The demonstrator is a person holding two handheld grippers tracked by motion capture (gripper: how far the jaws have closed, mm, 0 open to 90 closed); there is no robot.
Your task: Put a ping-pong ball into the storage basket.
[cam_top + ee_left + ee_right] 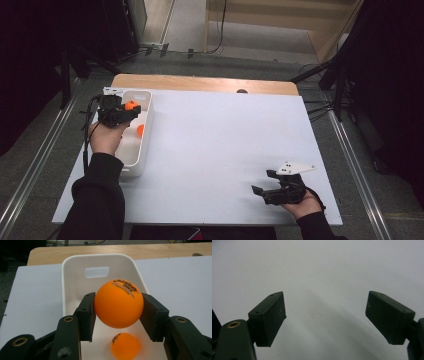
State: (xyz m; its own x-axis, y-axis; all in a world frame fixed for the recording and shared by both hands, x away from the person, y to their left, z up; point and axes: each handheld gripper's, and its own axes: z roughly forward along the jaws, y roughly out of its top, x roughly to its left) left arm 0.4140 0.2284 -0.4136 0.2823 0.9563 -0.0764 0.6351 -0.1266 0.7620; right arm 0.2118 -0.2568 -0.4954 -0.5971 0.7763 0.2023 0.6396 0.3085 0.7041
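Holding orange ball (pixel 118 303) over white bin (pixel 75 280), left jaws clamped | right jaws wide, low over table (pixel 215 150)

Two orange balls are in sight — one orange ball (pixel 118 303) clamped between the pads of the left claw (pixel 119 312), the other ball (pixel 125 345) lying below it inside the single white bin (pixel 75 285). There are two claws — the left one and the right claw (pixel 325 315), its jaws spread over bare surface — and one white-topped table (pixel 225 150).
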